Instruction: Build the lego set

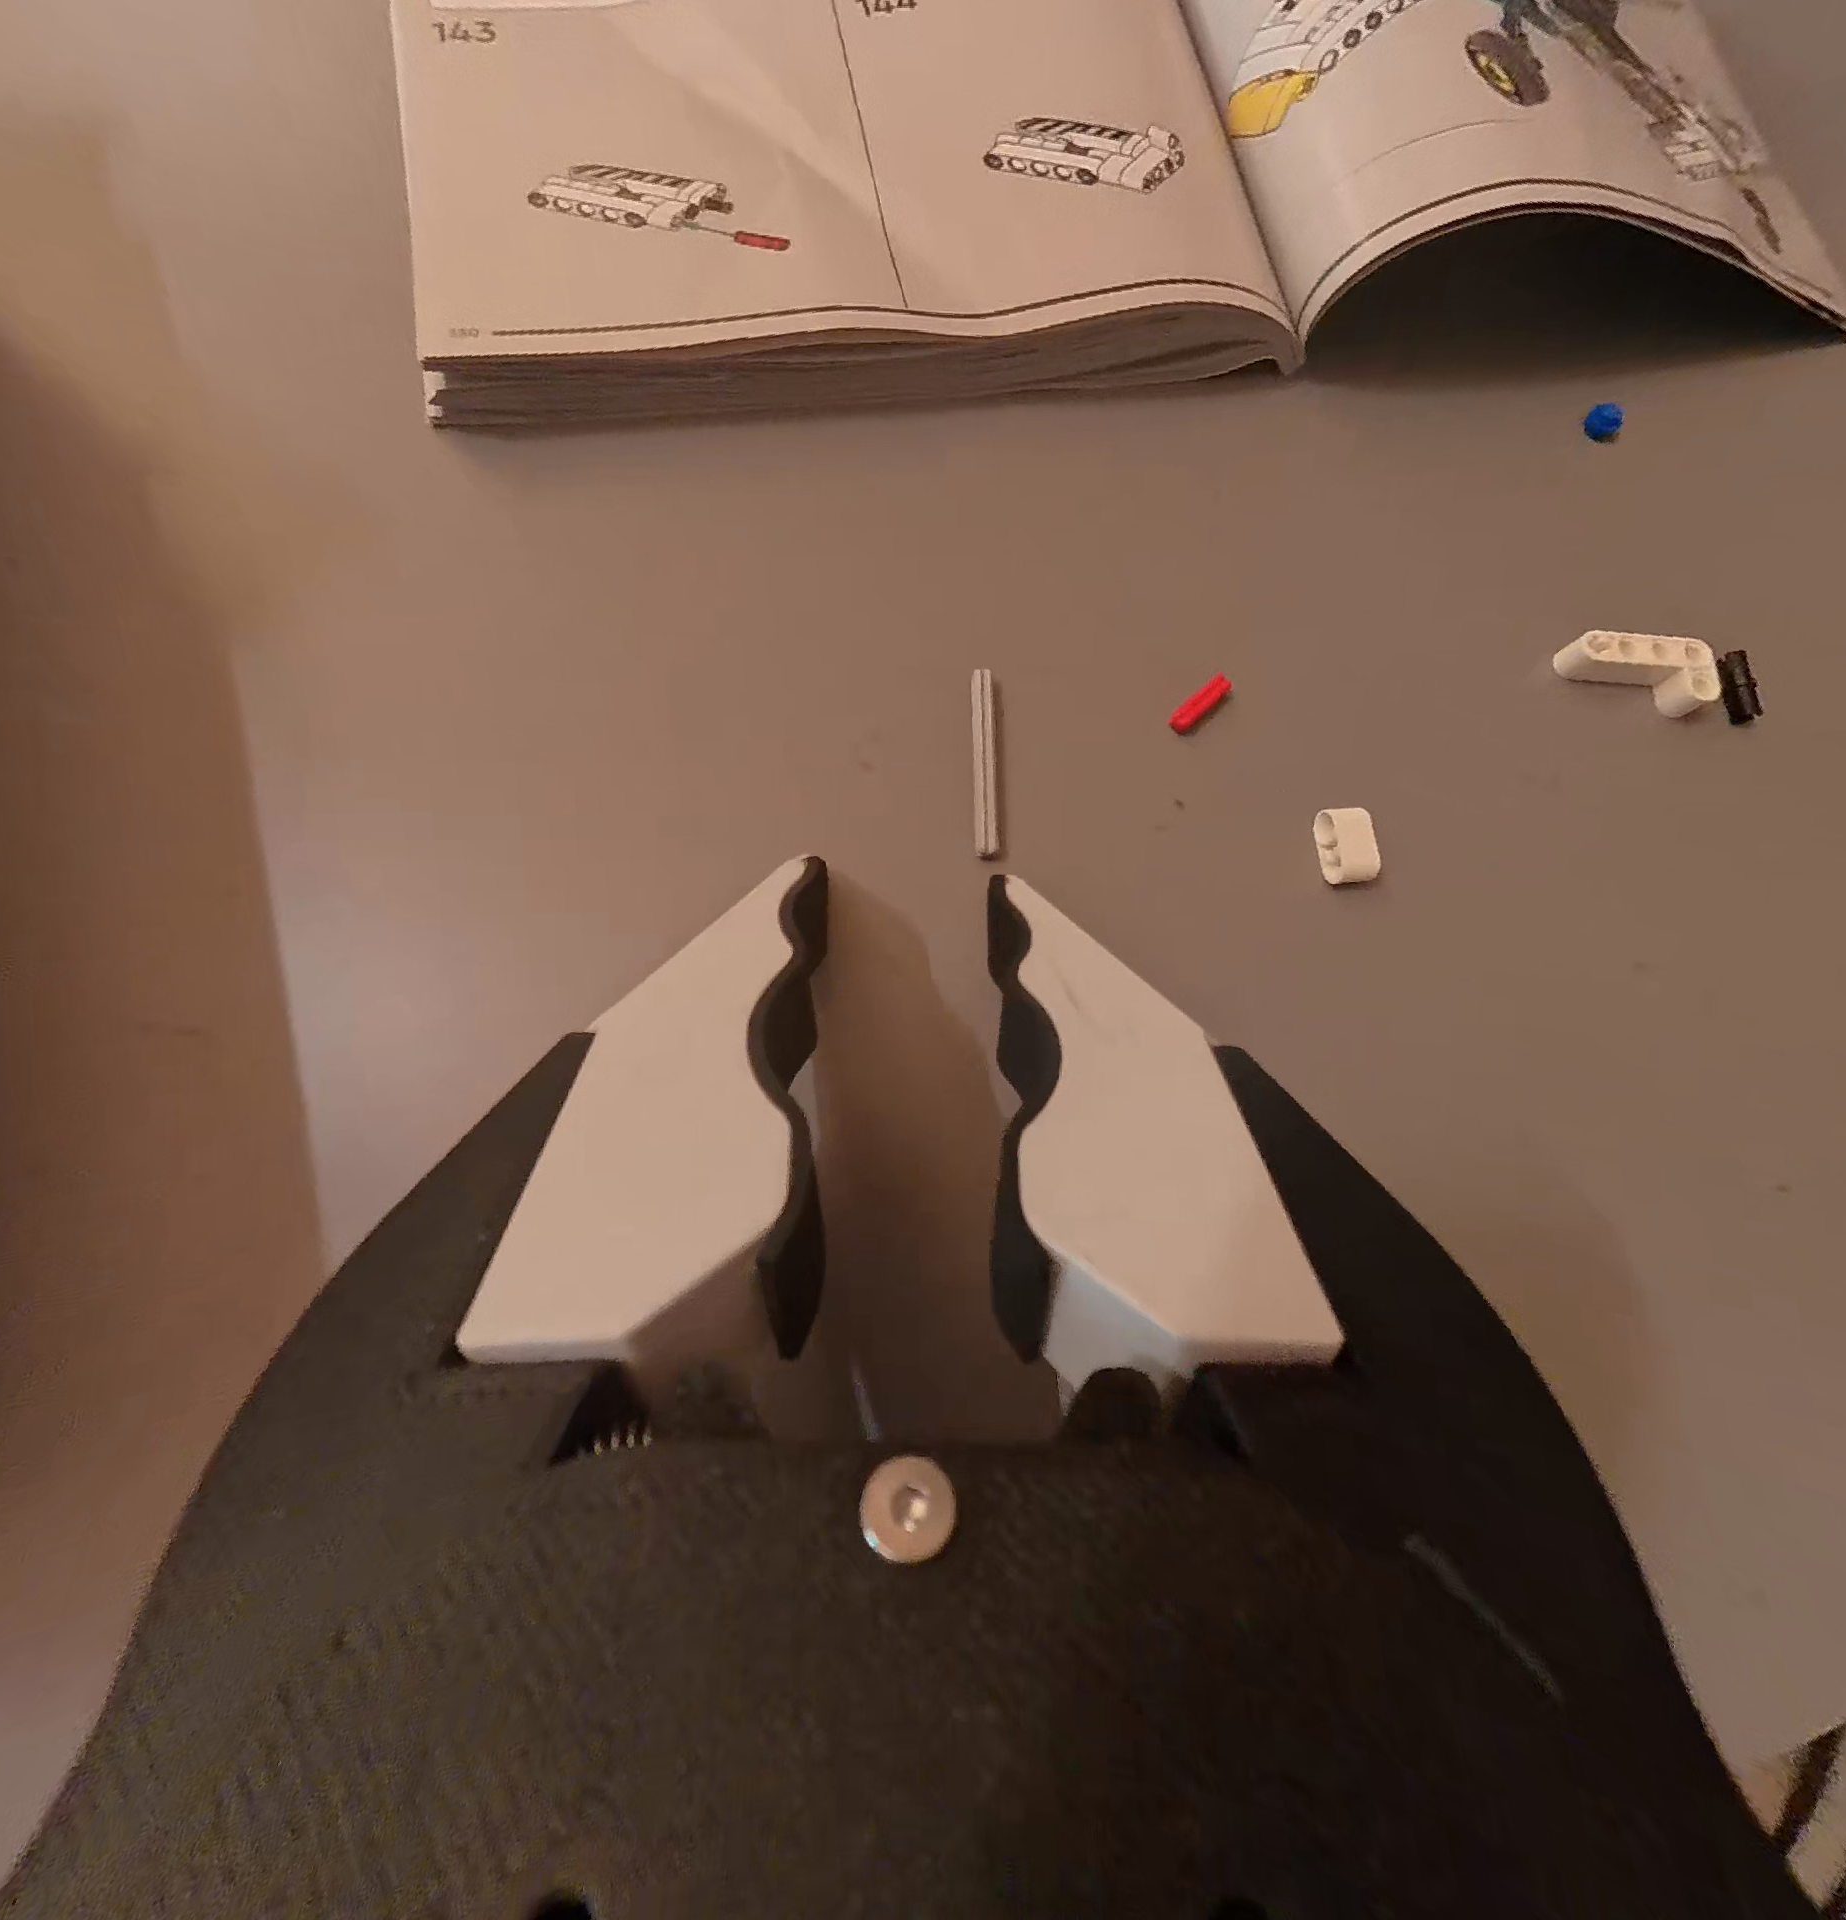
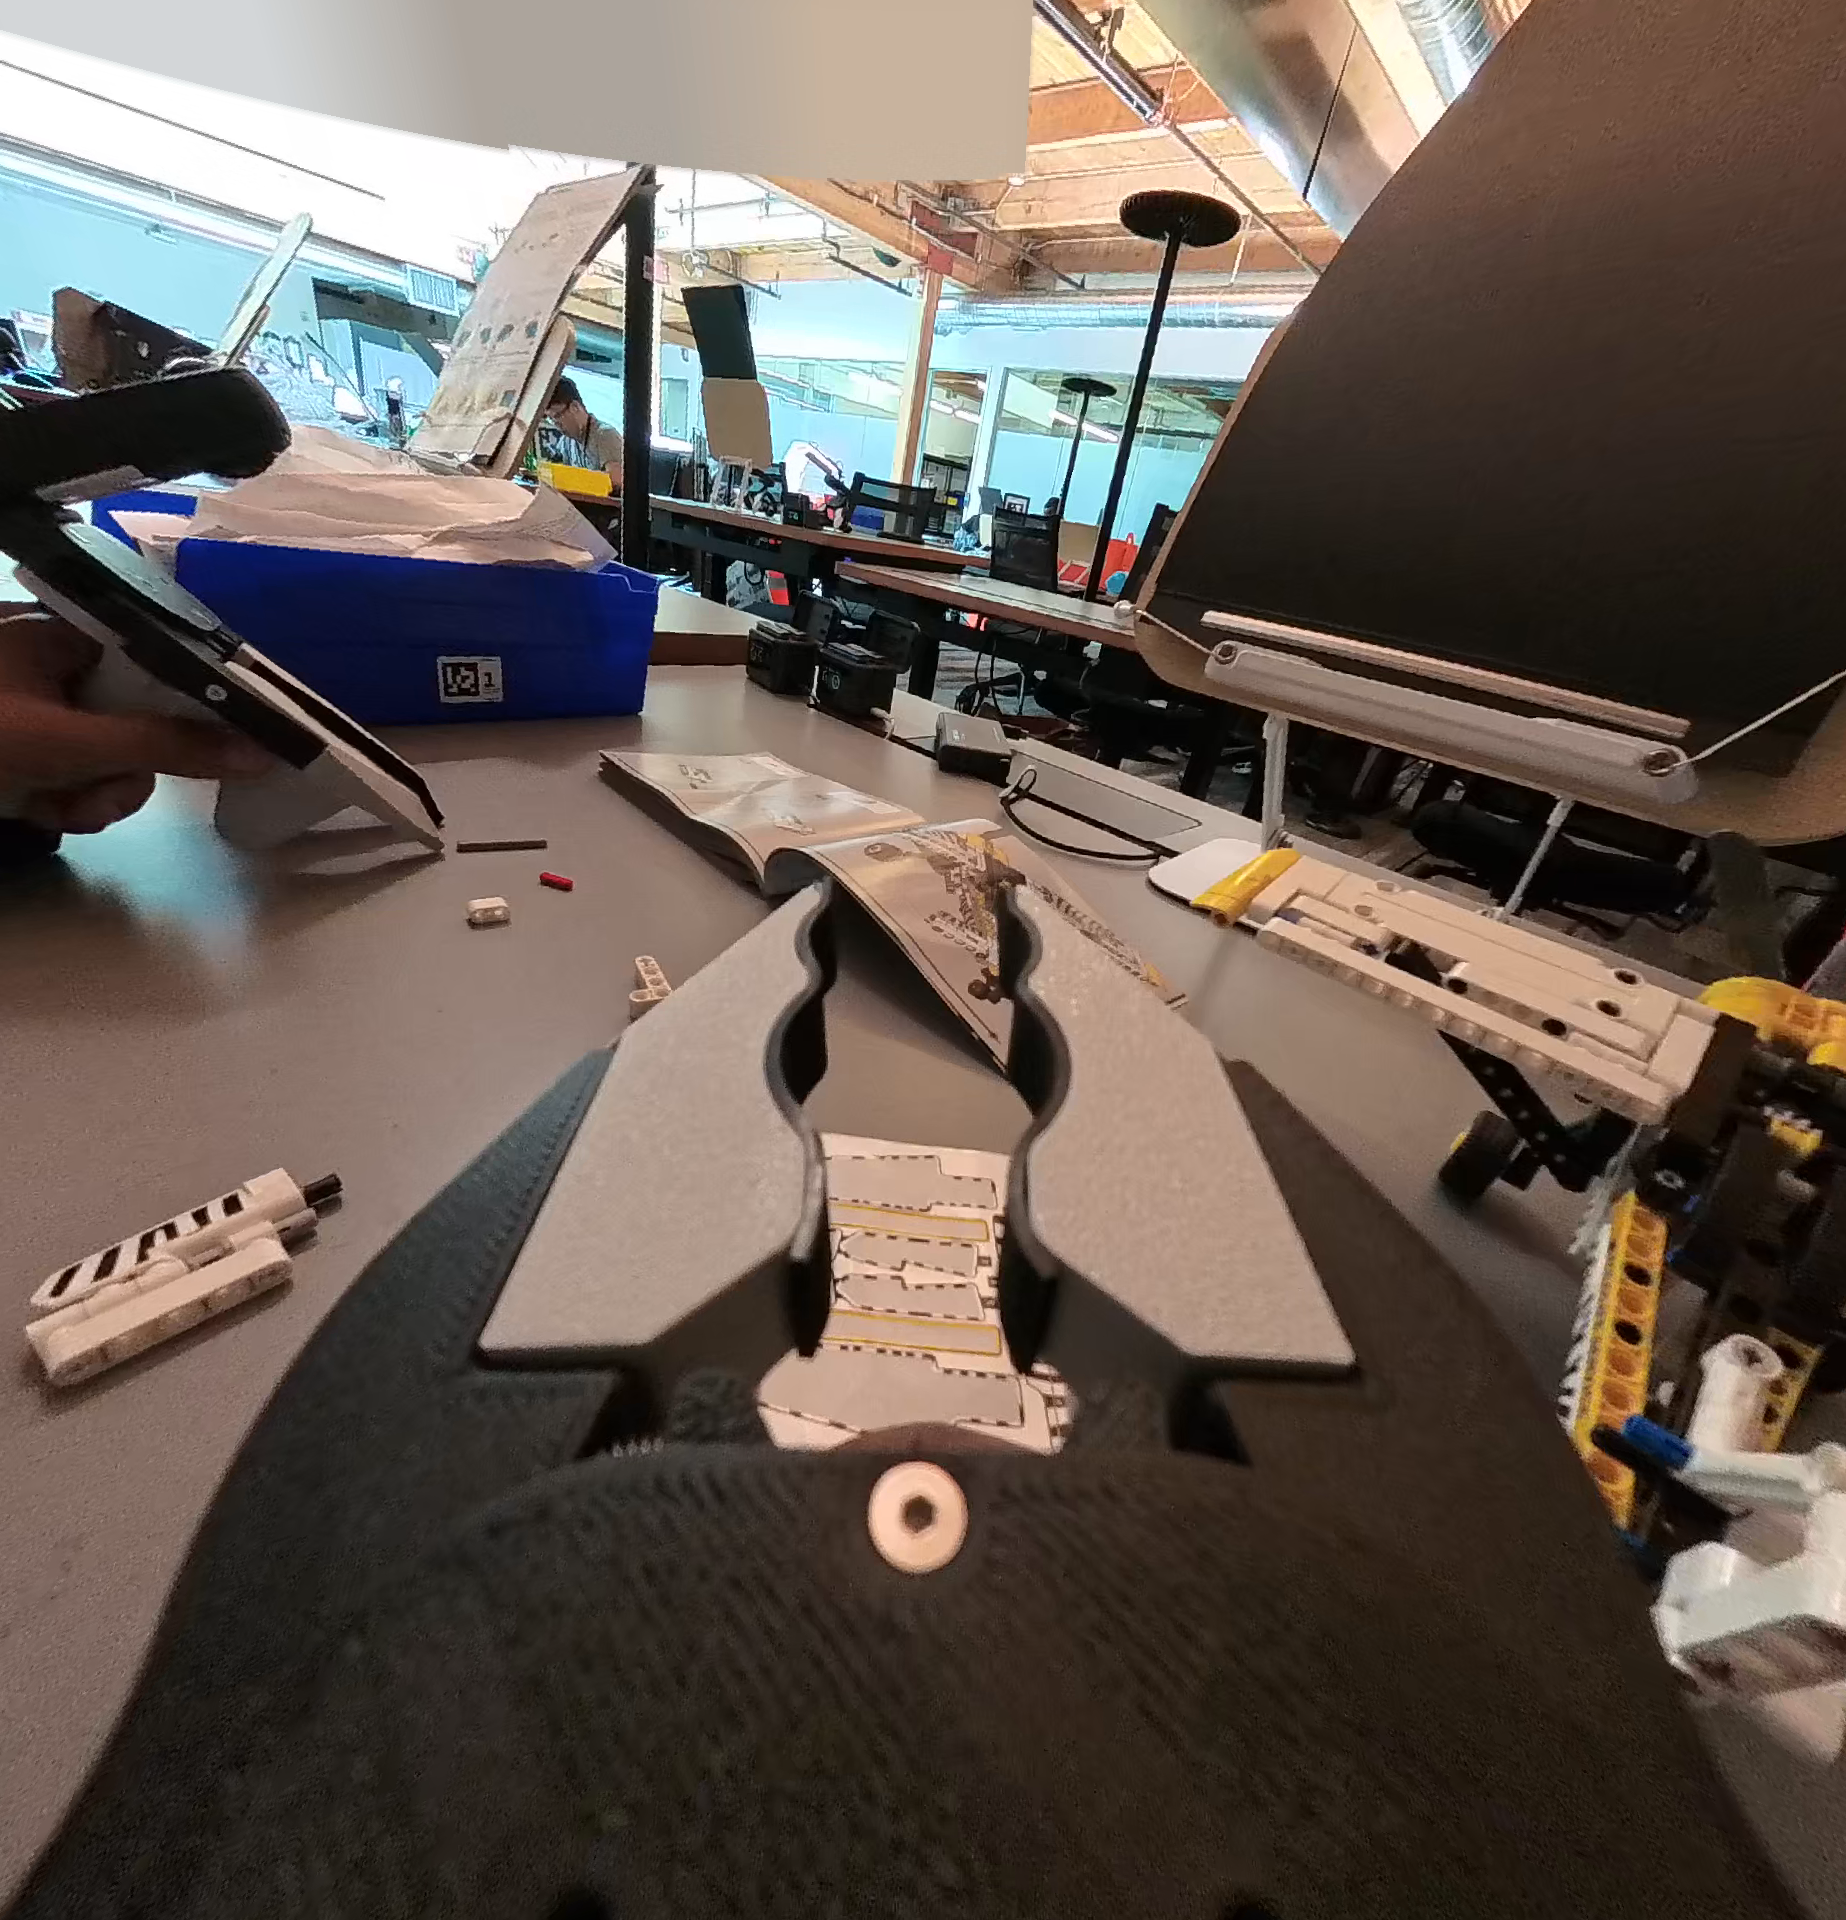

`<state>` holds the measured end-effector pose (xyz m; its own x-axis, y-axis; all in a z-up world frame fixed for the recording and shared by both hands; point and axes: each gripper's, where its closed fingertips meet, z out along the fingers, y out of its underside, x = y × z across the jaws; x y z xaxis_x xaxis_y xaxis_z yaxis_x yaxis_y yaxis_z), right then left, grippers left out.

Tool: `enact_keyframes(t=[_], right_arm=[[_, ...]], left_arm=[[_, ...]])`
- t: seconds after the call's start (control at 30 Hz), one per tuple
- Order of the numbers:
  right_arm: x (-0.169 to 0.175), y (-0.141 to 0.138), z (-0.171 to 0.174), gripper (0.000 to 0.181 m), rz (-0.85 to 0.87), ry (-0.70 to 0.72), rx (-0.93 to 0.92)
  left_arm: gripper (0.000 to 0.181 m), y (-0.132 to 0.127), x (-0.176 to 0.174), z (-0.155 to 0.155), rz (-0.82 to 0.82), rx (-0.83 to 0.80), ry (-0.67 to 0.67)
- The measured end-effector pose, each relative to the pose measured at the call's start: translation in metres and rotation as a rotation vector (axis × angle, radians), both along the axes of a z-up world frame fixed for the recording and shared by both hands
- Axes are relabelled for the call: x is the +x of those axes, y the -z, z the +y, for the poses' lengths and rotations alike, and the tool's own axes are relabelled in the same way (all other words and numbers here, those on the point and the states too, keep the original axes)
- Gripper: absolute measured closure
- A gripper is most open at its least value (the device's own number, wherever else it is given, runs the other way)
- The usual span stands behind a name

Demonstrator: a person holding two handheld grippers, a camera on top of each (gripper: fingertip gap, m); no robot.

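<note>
— Where's the left gripper (image 1: 906, 871) now?

— Low over the grey tabletop (image 1: 586, 644), its pale wedge fingers parted and empty. The thin light-grey axle rod (image 1: 985, 764) lies just ahead of the tips, lined up with the right finger rather than the gap, and not touched.

— And the loose bits near it?

— To the right of the rod, a short red pin (image 1: 1199, 703), then a small white two-hole connector (image 1: 1347, 846), and farther right a white L-shaped beam (image 1: 1641, 668) with a black pin (image 1: 1739, 686) touching its end. A tiny blue round stud (image 1: 1603, 421) sits apart, up near the open instruction booklet (image 1: 846, 208), which lies flat on the far side of the table.

— The right gripper (image 2: 917, 902)?

— Spread open too, holding nothing. It points across the table toward the curling page of the booklet. A printed sticker sheet (image 2: 914, 1247) lies on the table beneath its fingers.

— Where's the build itself?

— The small white sub-assembly with black stripes (image 2: 171, 1273) lies on the table to the right gripper's left. The large yellow, white and black model (image 2: 1677, 1143) stands at its right, a long white boom reaching back toward the booklet. A blue plastic bin (image 2: 410, 623) stuffed with crumpled paper stands at the back.
</note>
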<state>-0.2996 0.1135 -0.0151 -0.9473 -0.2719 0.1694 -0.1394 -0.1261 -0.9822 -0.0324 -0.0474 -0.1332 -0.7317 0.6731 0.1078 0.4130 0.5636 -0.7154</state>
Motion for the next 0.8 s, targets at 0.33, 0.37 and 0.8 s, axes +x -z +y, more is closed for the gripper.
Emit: enact_keyframes(t=[0.33, 0.37, 0.8], right_arm=[[0.0, -0.001, 0.003, 0.152, 0.002, -0.001, -0.006], [-0.001, -0.001, 0.003, 0.152, 0.001, -0.001, -0.005], [-0.002, -0.002, 0.004, 0.152, -0.002, 0.0, -0.009]], left_arm=[[0.176, 0.001, -0.003, 0.001, 0.01, 0.015, 0.021], [0.179, 0.002, -0.005, 0.003, 0.021, 0.033, 0.04], [0.162, -0.013, -0.012, 0.002, 0.144, 0.01, 0.044]])
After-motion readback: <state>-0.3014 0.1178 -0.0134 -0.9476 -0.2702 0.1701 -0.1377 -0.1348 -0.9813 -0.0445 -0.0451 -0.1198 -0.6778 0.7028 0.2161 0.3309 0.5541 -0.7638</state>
